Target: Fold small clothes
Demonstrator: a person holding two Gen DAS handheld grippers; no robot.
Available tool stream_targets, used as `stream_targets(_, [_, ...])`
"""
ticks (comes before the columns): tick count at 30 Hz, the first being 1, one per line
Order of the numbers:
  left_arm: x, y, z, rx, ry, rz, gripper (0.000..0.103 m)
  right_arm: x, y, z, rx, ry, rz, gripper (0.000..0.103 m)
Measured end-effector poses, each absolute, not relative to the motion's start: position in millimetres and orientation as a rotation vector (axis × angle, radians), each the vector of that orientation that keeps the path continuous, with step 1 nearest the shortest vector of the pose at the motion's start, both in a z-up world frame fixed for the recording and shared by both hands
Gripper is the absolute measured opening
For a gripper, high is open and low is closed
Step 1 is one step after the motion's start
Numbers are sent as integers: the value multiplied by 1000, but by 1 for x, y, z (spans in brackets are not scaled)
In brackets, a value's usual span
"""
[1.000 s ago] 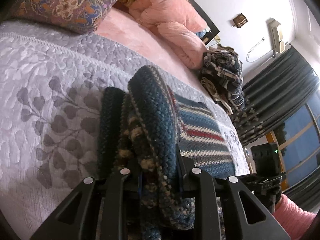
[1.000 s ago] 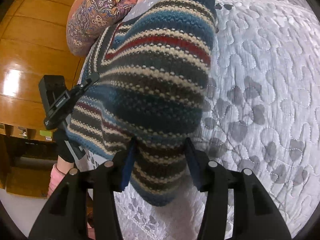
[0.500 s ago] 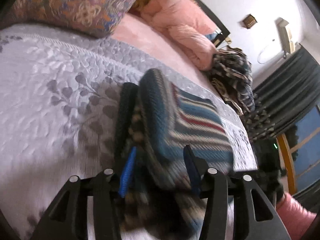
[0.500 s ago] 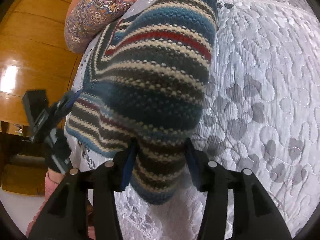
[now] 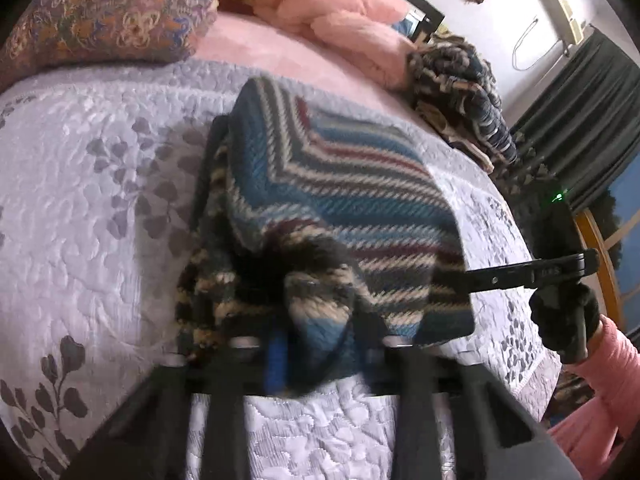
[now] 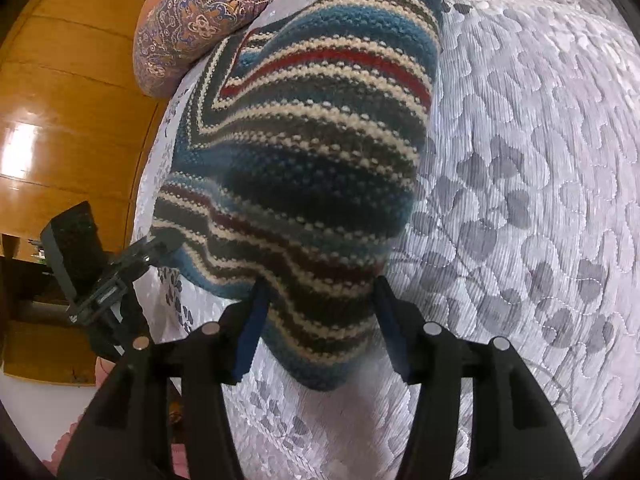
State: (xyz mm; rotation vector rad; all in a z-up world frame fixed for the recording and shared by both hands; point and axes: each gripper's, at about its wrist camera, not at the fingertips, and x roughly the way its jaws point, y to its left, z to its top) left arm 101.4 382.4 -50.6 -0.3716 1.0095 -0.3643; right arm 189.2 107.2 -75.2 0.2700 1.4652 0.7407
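A striped knitted garment (image 6: 312,152), in bands of blue, cream, red and dark brown, is lying on a bed, on a pale lilac quilt (image 6: 540,160) stitched with grey leaf shapes. It is already doubled over, with thick layers bunching at its near edge. The left tongs (image 5: 316,344) are gripping that bunched near edge; this view is blurred, so how many layers they are holding cannot be told. The right tongs (image 6: 318,316) are sitting astride another corner of the garment, the knit filling the space between the jaws; whether they are pinching it or merely open around it cannot be told.

The step in hand appears to be a fold, with both corners being carried together. The next move probably calls for laying the held edge flat over the rest, edges lined up, then letting go.

A patterned pillow (image 5: 112,16) and a pink blanket (image 5: 340,12) are lying further up the bed.
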Motion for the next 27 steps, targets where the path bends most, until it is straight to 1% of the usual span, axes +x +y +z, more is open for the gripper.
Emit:
stream_targets(2, [103, 391, -58, -434, 1015, -372, 13, 188, 107, -76, 262, 1465, 742, 53])
stream_targets(6, [96, 420, -51, -534, 971, -388, 11, 189, 107, -76, 281, 1471, 749, 54])
stream_targets(10, [90, 434, -41, -506, 945, -385, 11, 186, 112, -79, 270, 1489, 766, 54])
stream_targets(14, [96, 431, -60, -475, 992, -381, 11, 183, 119, -81, 208, 1497, 763, 53])
stream_targets(15, [98, 431, -65, -474, 1004, -377, 11, 182, 120, -83, 193, 1512, 754, 51])
stream_targets(18, [102, 430, -78, -474, 1023, -376, 11, 182, 120, -89, 193, 1527, 745, 48])
stream_targets(22, [101, 424, -80, -439, 1017, -377, 12, 179, 120, -99, 179, 1531, 731, 41])
stream_targets(27, [99, 416, -82, -391, 1015, -355, 14, 171, 125, -102, 147, 1508, 722, 38])
